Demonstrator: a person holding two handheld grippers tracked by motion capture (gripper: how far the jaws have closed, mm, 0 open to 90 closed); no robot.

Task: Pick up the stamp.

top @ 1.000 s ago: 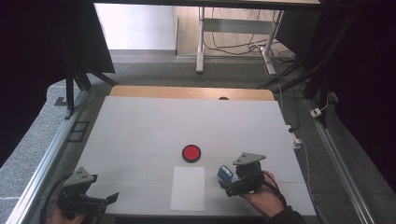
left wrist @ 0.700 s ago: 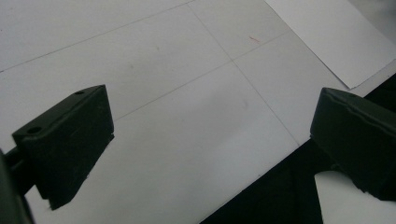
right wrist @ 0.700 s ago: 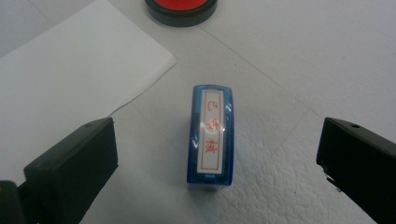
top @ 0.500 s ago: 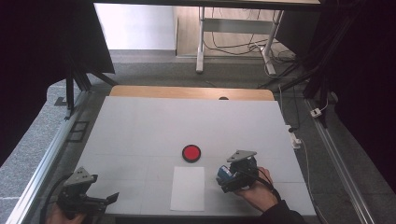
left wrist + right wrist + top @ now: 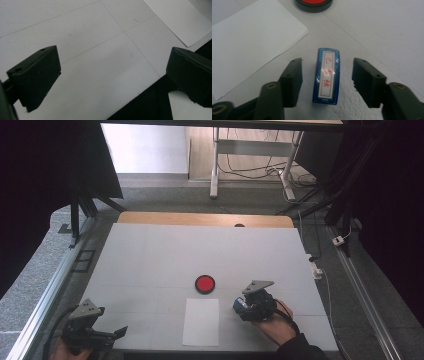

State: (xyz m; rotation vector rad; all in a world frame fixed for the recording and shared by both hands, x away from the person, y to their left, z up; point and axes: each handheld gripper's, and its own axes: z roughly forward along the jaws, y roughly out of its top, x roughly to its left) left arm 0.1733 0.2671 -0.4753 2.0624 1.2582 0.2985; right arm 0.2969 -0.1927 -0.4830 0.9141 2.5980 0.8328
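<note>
Right at the near edge of the bench (image 5: pixel 150 255), the left hand-held gripper (image 5: pixel 119 333) sits low at the left corner, held by a hand of which little shows. In the left gripper view its two black jaws stand wide apart with nothing between them, above bare white bench surface and the dark drop past the bench edge; a corner of the white sheet of paper (image 5: pixel 180 22) lies farther off.

On the near right side, the right hand-held gripper (image 5: pixel 327 75) is held in the person's right hand (image 5: pixel 272 325), with the grey three-cornered plate on top. Its jaws have just been closing, and the blue stamp (image 5: pixel 327 76) stands between them. In the right gripper view a gap shows on each side of the stamp, so the pads are not pressing on it: the jaws are still open around it. The stamp has a white label with red characters in a red frame, and it rests on the bench just right of the paper's edge. In the high view the stamp (image 5: pixel 239 304) shows as a blue spot at the gripper's front.

Beside it to the left lies the white sheet of paper (image 5: pixel 201 321), flat and lengthwise toward the person.

Just beyond the sheet's far end sits a round red ink pad (image 5: pixel 205 283) with a dark rim, apart from both paper and stamp.
</note>
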